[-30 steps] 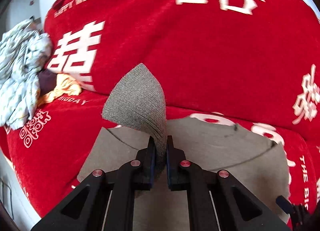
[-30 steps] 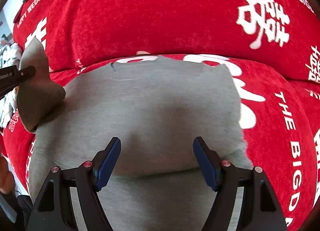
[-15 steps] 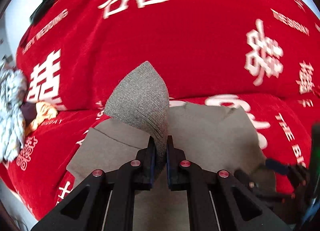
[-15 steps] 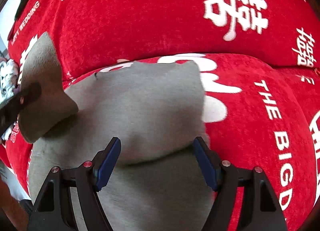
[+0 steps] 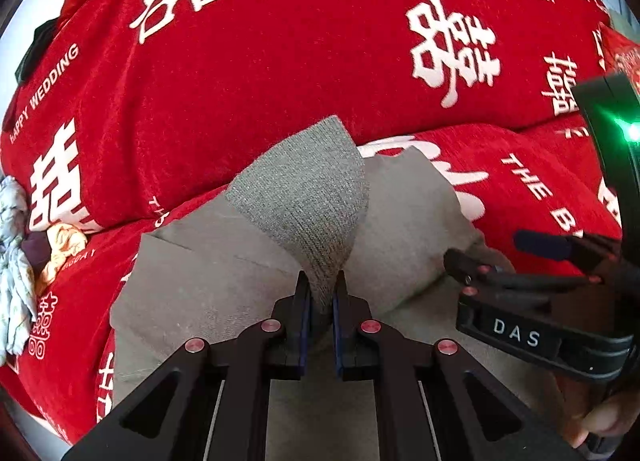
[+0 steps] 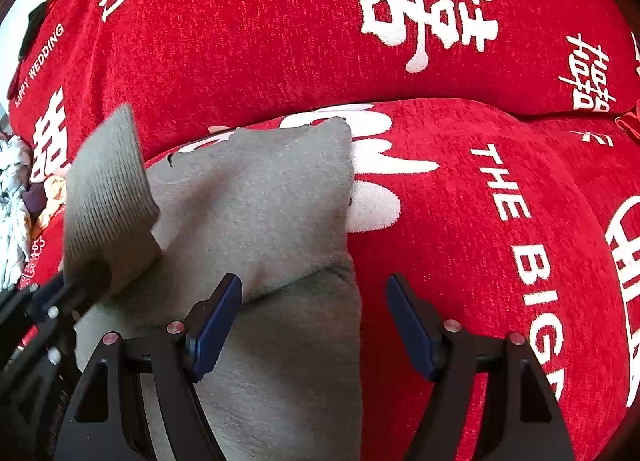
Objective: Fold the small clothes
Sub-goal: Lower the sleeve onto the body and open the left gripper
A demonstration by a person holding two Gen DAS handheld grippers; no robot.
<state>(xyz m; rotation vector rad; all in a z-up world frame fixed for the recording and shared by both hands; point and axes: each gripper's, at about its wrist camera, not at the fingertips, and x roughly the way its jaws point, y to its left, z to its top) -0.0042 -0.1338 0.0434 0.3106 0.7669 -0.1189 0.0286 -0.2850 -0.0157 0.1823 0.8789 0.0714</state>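
One red sofa cover (image 5: 280,73) with white lettering fills the view. On it lies one grey garment (image 5: 400,213). The left gripper (image 5: 319,297), fingers clamped on the garment's ribbed cuff (image 5: 308,197), has carried it across toward the right gripper (image 6: 314,321), so the fold is underway. The right gripper's fingers stand apart, empty, over the garment's right edge. One pile of clothes (image 5: 16,261) waits at far left.

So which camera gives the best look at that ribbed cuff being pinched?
The left wrist view: the cuff stands centred, clamped in the left gripper. The right wrist view shows it only at the left edge, blurred.
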